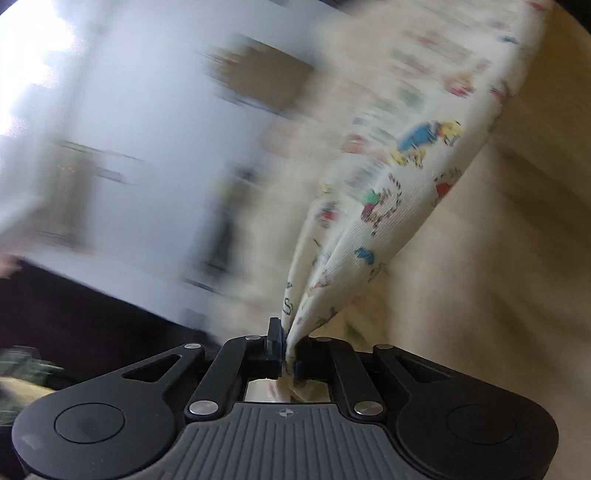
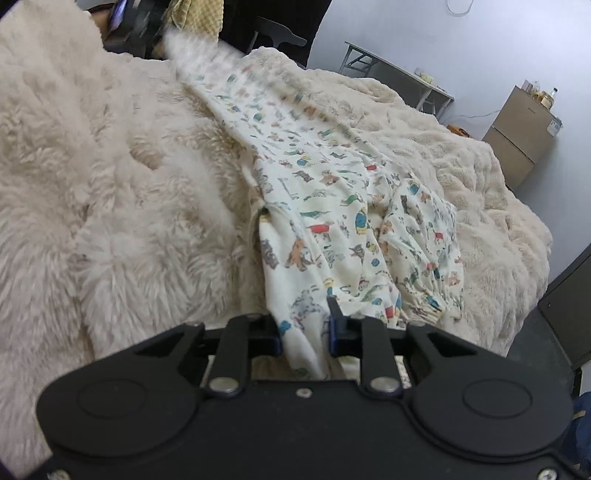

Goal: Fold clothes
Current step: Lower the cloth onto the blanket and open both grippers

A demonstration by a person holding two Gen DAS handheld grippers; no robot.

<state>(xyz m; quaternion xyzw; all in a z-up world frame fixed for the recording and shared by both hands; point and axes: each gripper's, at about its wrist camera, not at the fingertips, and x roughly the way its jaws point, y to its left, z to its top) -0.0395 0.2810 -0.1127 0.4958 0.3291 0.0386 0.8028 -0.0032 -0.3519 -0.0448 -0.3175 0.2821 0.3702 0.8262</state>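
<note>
A cream garment [image 2: 332,206] printed with small colourful animals lies stretched across a fluffy bed, gathered elastic at its near right. In the right wrist view the near end passes between the fingers of my right gripper [image 2: 304,332], which is shut on a bunched fold. My left gripper [image 1: 286,343] is shut on a pinched corner of the same garment [image 1: 388,206], which fans out up and to the right from the jaws. The left wrist view is heavily blurred. From the right wrist view, the left gripper [image 2: 147,22] shows as a dark blur at the garment's far end.
A cream fluffy blanket [image 2: 110,166] covers the bed. Beyond its far edge stand a grey folding desk [image 2: 399,70] and a brown cabinet [image 2: 521,144] with bottles on top. Dark furniture [image 2: 569,306] stands at the right, and a dark chair [image 2: 277,33] behind the bed.
</note>
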